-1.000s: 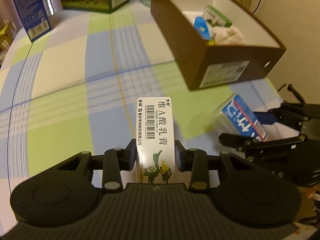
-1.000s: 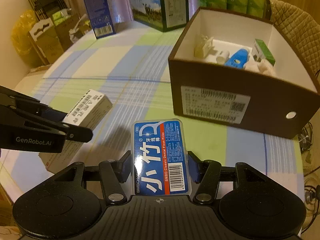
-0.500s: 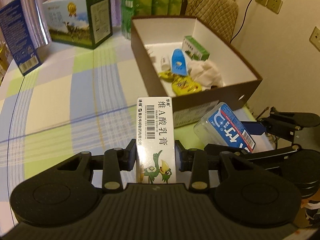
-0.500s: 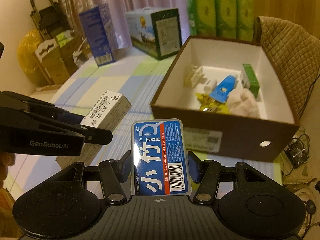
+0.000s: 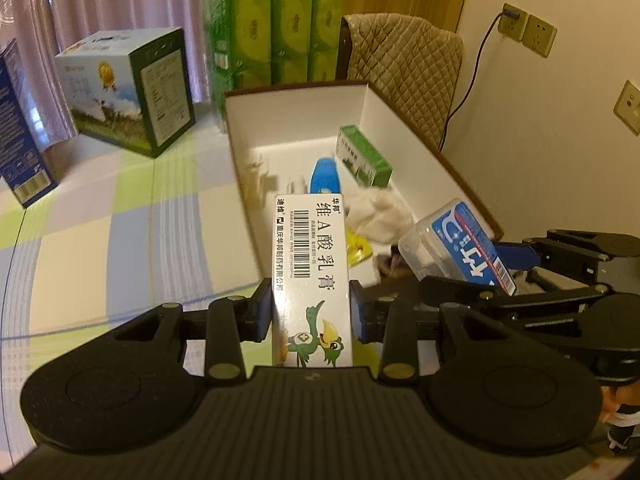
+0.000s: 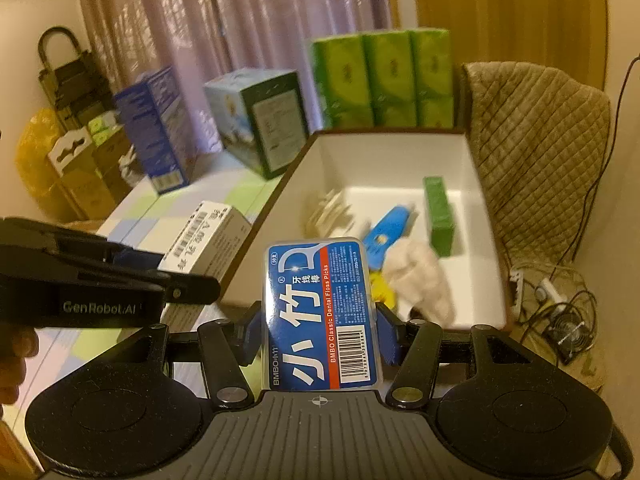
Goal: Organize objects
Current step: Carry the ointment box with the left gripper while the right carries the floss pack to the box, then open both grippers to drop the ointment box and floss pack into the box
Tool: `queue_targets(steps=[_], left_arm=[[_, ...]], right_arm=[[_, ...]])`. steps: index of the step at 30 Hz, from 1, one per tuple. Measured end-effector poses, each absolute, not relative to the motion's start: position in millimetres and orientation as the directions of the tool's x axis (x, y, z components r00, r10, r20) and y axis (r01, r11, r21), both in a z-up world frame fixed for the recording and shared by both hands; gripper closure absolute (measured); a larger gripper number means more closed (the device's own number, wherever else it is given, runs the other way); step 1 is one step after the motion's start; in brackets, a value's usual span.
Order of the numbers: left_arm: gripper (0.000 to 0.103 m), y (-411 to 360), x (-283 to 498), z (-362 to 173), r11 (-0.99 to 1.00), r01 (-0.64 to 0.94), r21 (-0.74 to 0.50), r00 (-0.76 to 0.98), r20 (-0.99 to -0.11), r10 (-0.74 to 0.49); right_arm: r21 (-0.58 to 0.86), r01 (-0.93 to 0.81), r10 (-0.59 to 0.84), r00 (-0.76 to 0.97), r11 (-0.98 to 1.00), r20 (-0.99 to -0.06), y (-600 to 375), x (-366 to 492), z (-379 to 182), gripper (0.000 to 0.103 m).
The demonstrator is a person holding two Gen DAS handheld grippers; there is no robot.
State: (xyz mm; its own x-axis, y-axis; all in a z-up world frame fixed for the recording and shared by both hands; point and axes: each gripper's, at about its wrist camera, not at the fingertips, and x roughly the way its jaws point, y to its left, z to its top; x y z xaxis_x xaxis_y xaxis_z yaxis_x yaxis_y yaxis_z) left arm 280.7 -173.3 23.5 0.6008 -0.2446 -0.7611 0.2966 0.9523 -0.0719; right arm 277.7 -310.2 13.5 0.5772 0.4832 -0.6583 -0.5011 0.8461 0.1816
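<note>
Centrally, in the left wrist view, the left gripper point(image 5: 311, 316) is seen clenched on a white ointment carton point(image 5: 310, 268), whose far end is held above the near left corner of the open brown box point(image 5: 296, 92). At 3 o'clock of that carton, the right gripper point(image 5: 516, 276) is shown grasping a blue floss pick case point(image 5: 460, 244) over the near right part of the box. In the right wrist view, the same case point(image 6: 322, 312) is clamped upright between the blue-padded fingers point(image 6: 388, 332) of the right gripper point(image 6: 320, 334), with the left gripper point(image 6: 136, 268) and its carton point(image 6: 208, 240) at 9 o'clock. Inside the box point(image 6: 476, 168), a green packet point(image 6: 438, 216) is found at 1 o'clock, a blue item point(image 6: 390, 224) near the centre, and a crumpled white cloth point(image 6: 420, 276) beside it. Green tissue packs point(image 6: 384, 76) and a printed carton point(image 6: 260, 112) are placed on the checked tabletop point(image 5: 120, 240) at 12 and 11 o'clock beyond the box.
</note>
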Motion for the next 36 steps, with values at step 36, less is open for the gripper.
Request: queue_targets(steps=[36], left_arm=[[0.07, -216, 419, -28, 0.972, 0.233, -0.037, 0.515, -0.843, -0.156]], right_arm=[[0.229, -0.403, 0.431, 0.534, 0.886, -0.727, -315, 419, -31, 0.05]])
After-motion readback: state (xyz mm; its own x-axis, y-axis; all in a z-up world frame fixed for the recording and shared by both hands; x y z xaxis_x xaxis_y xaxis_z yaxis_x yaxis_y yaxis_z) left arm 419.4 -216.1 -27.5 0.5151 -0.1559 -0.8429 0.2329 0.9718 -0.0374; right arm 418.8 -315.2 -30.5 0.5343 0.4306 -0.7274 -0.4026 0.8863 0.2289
